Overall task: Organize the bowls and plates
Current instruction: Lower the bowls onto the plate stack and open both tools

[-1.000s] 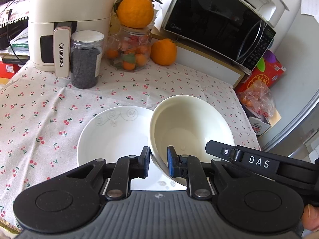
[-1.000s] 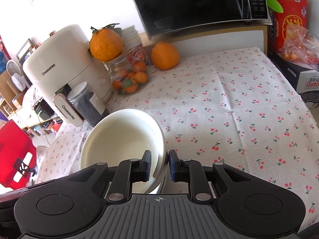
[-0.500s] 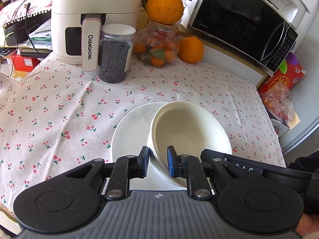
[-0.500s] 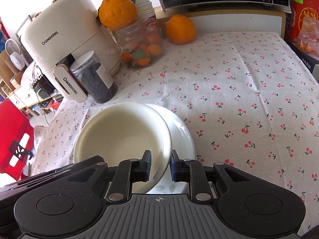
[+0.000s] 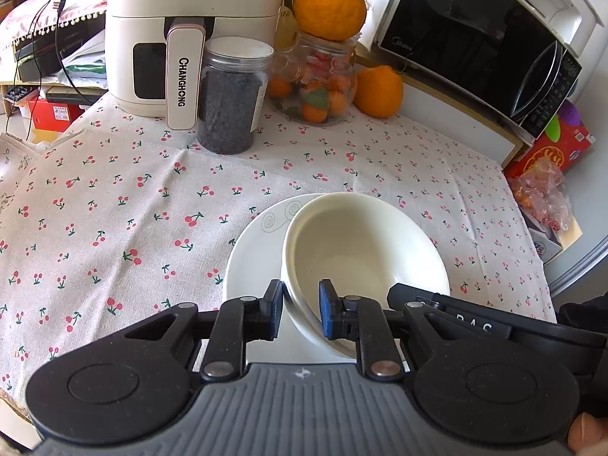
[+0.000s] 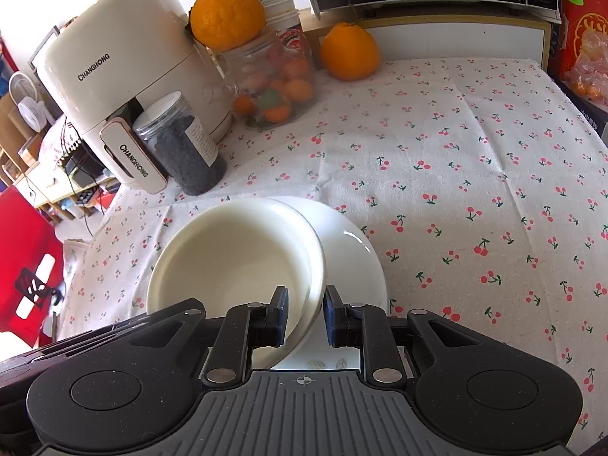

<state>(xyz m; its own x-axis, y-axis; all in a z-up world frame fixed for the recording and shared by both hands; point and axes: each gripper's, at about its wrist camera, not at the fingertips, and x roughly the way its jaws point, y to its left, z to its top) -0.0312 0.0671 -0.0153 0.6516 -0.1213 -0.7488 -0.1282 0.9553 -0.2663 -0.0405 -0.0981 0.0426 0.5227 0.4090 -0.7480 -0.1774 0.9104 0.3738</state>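
Presently gripping: left tongs [image 5: 300, 309], pads narrowed onto the near-left rim of the cream bowl [image 5: 361, 250], one pad outside the wall and one inside. Likewise gripping: right tongs [image 6: 306, 315], narrowed onto the same bowl [image 6: 235, 262] at its near-right rim, rim passing between the blue pads. Whether every pad is pressing the wall: cannot tell.

Sitting tilted: the bowl, left edge raised in the left wrist view, overlapping the white plate [image 5: 258, 262]. Whether its base is resting on the plate: cannot tell.

Lying flat underneath: the plate [image 6: 353, 262], swirl pattern showing at its far rim in the left wrist view, leaf marks at its near edge in the right wrist view. Both pieces positioned at the near part of the bench [image 5: 114, 205], on a cherry-print cloth [image 6: 475, 174].

Standing at the far side of the bench, well apart from the plate:
- cream air fryer [image 5: 182, 34], marked CHANGHONG;
- clear jar of dark granules [image 5: 231, 95], white lid, just beside the fryer handle;
- glass jar [image 5: 315, 83] holding small orange fruit, with a large orange [image 5: 328, 2] resting on top;
- second orange [image 5: 378, 91], just beside the glass jar;
- black microwave [image 5: 475, 41], on a raised white shelf behind.

Showing past the right edge of the bench: red box [image 5: 551, 148] and a clear bag of orange items [image 5: 541, 193].
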